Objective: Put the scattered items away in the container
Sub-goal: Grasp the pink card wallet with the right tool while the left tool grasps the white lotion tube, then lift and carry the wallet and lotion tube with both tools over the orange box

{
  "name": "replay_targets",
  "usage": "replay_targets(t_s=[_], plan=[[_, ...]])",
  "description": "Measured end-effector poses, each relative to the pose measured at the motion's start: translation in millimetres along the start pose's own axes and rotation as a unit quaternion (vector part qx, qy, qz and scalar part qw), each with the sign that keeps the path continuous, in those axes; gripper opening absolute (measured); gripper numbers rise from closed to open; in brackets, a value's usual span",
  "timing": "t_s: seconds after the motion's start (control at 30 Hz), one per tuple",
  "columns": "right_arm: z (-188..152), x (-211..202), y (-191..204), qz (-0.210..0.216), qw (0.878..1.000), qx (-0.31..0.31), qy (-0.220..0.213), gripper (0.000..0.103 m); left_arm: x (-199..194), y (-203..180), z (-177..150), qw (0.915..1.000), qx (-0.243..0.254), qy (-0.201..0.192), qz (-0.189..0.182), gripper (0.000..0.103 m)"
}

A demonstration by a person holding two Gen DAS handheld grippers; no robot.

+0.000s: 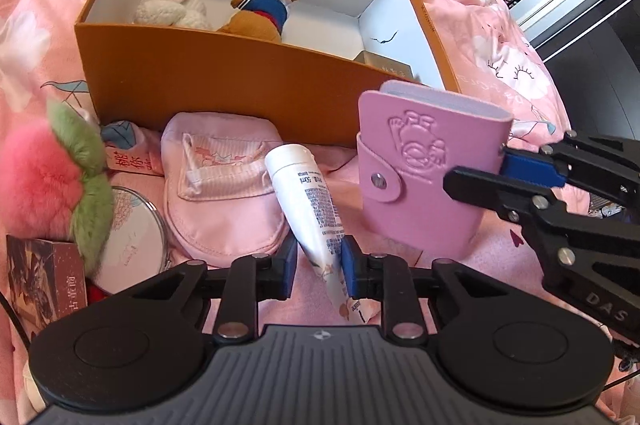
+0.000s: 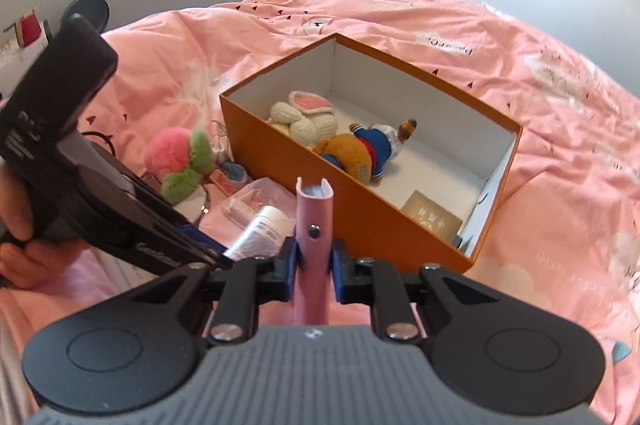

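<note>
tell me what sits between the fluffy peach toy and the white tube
A pink pouch lies between the peach toy and the tube; the left wrist view shows it best.

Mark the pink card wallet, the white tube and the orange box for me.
pink card wallet point(image 1: 416, 181): left wrist view, on its embossed front face.
white tube point(image 1: 316, 201): left wrist view, on the printed middle of its body.
orange box point(image 2: 320, 177): right wrist view, on its near outer wall.

Left gripper point(image 1: 318, 263) pads close on white tube point(image 1: 310, 193) — tube lying on pink bedding point(image 1: 520, 65). Right gripper point(image 1: 486, 171) clamps pink card holder point(image 1: 420, 165), lifted just beside orange box point(image 1: 192, 73).
</note>
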State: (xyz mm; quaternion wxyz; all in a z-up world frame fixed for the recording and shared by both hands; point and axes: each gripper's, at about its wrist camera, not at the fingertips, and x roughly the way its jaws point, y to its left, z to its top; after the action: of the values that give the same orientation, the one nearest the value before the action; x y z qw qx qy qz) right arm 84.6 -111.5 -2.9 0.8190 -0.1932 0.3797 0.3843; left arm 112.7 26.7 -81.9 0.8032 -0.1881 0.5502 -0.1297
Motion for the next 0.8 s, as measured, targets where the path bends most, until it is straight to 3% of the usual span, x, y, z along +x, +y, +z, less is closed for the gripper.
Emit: replay_targets(t_s=[0.4, 0.57, 0.8], plan=[[-6.9, 27.9, -10.5, 0.003, 0.999, 0.052, 0.009, 0.019, 20.3, -9.3, 4.3, 0.9999, 0.008, 0.001, 0.008, 0.023], [-4.0, 22.9, -15.1, 0.005, 0.998, 0.065, 0.001, 0.019, 8.3, -10.8, 4.2, 0.9995, 0.013, -0.024, 0.014, 0.016], [4.4, 11.7, -19.8, -0.010, 0.998, 0.066, -0.013, 0.019, -14.8, -14.3, 10.6, 0.9979, 0.017, -0.062, 0.010, 0.015]])
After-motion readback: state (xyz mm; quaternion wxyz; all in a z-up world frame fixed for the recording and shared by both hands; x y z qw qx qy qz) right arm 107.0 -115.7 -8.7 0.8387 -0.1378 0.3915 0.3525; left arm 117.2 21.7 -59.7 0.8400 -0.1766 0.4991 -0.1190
